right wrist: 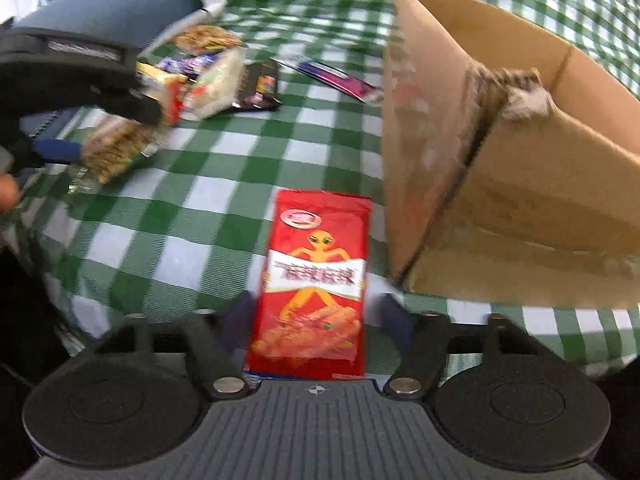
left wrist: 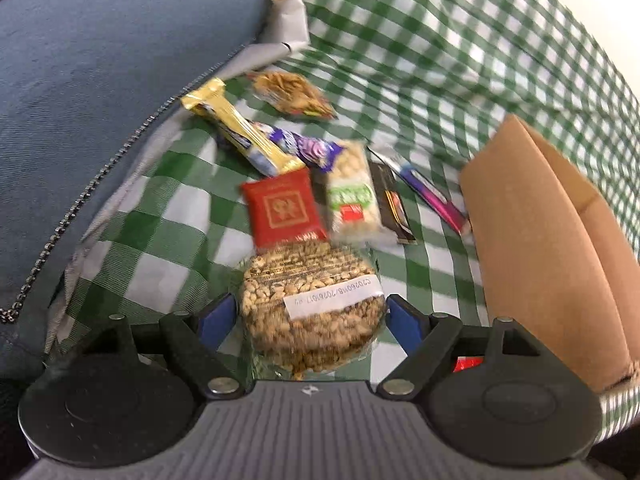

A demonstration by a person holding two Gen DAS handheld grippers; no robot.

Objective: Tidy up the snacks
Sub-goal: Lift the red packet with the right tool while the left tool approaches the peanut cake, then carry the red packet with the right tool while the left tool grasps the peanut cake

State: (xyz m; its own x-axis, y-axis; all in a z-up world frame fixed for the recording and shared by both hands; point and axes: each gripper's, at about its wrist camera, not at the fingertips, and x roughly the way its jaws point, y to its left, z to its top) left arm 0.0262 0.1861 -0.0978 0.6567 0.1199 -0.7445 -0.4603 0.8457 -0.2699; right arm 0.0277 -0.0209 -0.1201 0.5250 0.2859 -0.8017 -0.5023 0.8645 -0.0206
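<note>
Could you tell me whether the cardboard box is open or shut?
Open: the cardboard box shows its bare inner walls from above, with no flap covering the top.

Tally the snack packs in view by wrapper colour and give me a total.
Red: 2, square packet, alien packet
Clear, peanuts showing: 2, round cake, green-label bar
Purple: 2, crinkled wrapper, long stick
Gold: 1, gold bar
Black: 1, black bar
Brown: 1, brown pack
Total: 9
</note>
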